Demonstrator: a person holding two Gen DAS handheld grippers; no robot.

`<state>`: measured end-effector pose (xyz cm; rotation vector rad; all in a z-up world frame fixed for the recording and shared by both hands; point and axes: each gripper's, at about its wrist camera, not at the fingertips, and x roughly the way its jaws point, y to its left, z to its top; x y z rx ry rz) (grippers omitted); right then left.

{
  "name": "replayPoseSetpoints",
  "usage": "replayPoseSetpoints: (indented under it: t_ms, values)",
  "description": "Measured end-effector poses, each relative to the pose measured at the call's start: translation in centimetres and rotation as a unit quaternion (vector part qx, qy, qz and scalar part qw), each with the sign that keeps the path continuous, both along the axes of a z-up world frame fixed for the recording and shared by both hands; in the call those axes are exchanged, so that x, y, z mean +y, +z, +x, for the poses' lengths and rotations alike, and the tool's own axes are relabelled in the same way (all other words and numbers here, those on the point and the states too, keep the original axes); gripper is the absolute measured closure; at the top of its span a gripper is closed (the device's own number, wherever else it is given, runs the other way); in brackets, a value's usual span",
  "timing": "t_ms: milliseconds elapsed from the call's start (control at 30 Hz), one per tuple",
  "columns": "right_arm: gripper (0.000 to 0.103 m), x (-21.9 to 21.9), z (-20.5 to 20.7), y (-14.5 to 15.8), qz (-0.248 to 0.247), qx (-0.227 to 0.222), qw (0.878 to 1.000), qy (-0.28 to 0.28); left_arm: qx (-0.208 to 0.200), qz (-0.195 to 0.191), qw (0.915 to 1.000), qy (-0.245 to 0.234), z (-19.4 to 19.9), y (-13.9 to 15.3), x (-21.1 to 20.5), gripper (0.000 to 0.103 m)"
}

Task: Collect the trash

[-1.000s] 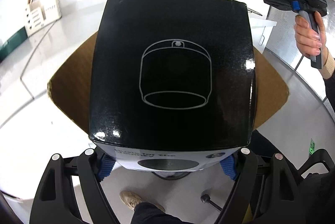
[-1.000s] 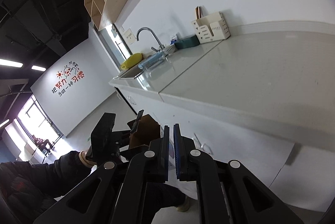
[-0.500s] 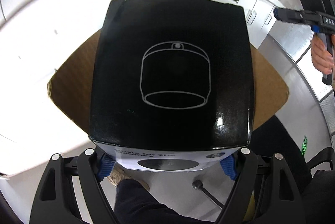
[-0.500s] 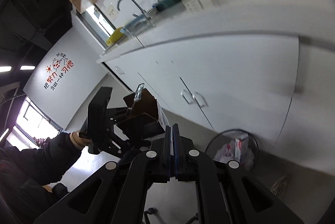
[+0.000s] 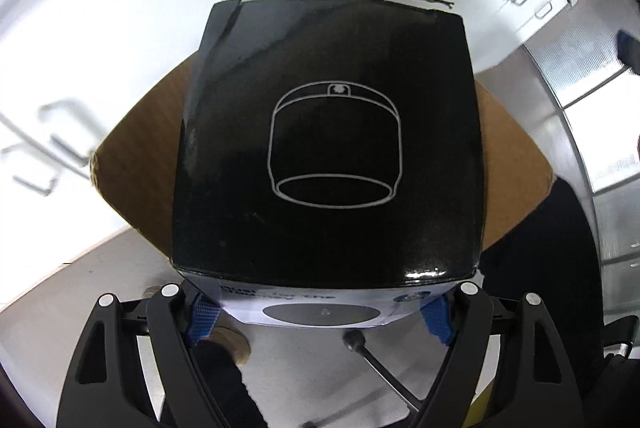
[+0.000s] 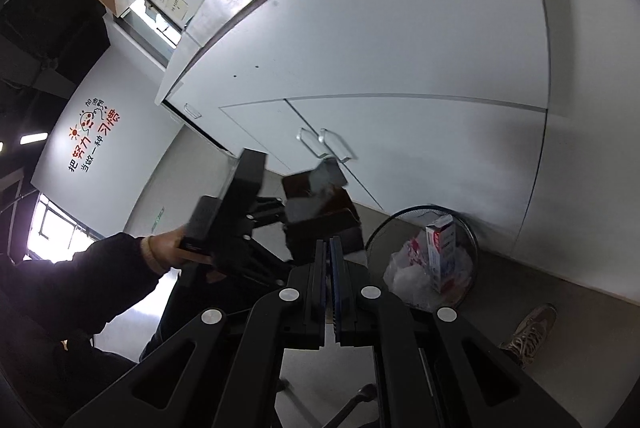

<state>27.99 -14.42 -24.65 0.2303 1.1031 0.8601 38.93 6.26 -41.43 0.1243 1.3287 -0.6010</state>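
The left gripper (image 5: 320, 312) is clamped on a shiny black cardboard box (image 5: 328, 143), with one blue pad (image 5: 202, 316) pressed on each side of the box's near end. The box is big and fills most of the left wrist view. Its top is glossy black with a thin grey line drawing of a round, drum-shaped thing on it. The near end of the box is white with a grey oval and some small dark words that are too blurry to read. Plain brown cardboard flaps (image 5: 136, 155) stick out to the left and right from under the black top. The box is held up in the air, above the grey floor (image 5: 72, 280) and in front of the white cabinet doors (image 5: 80, 27). In the right wrist view, the same box (image 6: 320, 211) looks small and blurry, held by the person's left hand (image 6: 176, 248) up beside the cabinets. Just to the right of it, a round black wire-mesh trash bin (image 6: 424, 260) stands on the floor against the cabinet. Inside the bin there is a crumpled white plastic bag (image 6: 408, 276) and a white carton with red and blue print (image 6: 442, 252) standing up. The box is near the bin but not in it. The right gripper (image 6: 329, 288) has its two fingers pressed together with nothing between them. A tan shoe (image 6: 528, 332) rests on the floor at the far right.
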Motion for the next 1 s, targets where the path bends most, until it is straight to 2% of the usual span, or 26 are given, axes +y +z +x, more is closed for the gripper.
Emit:
replayPoseSetpoints:
  t_ms: [33, 100, 167, 200, 267, 367, 733, 833, 1000]
  values:
    - [0.093, -0.2, 0.3, -0.1, -0.005, 0.001, 1.0, 0.001, 0.001, 0.011, 0.9999, -0.002, 0.6, -0.6, -0.4, 0.022]
    - [0.084, -0.8, 0.9, 0.0, -0.011, 0.0, 1.0, -0.003, 0.018, 0.016, 0.9997, -0.004, 1.4, -1.4, -0.9, 0.022]
    - [0.051, -1.5, 1.3, 0.4, -0.023, -0.011, 1.0, -0.012, 0.027, 0.025, 0.9993, -0.004, 1.7, -1.7, -1.0, 0.017]
    - [0.044, -1.7, 1.3, 0.6, -0.03, -0.022, 0.999, -0.015, 0.031, 0.019, 0.9993, -0.009, 1.9, -1.8, -1.1, 0.006]
    - [0.028, -1.8, 1.2, 1.0, -0.036, -0.037, 0.999, -0.012, 0.033, 0.01, 0.9992, -0.021, 1.7, -1.2, -2.0, 0.005]
    - [0.01, -2.0, 1.0, 1.3, -0.044, -0.047, 0.998, -0.015, 0.028, 0.017, 0.9991, -0.028, 1.7, -0.7, -1.8, 0.004]
    - [0.004, -1.3, 0.8, 0.7, -0.042, -0.032, 0.999, 0.008, 0.006, 0.023, 0.9997, -0.011, -0.5, 1.3, -1.3, 0.004]
    - [0.004, -0.6, 0.5, 0.4, -0.056, -0.023, 0.998, 0.019, 0.003, 0.024, 0.9997, -0.01, -1.1, 2.0, -1.4, 0.004]
    - [0.004, 0.6, -0.4, 0.4, -0.087, -0.036, 0.995, 0.026, -0.003, 0.017, 0.9998, 0.013, -1.7, 3.0, -0.7, 0.004]
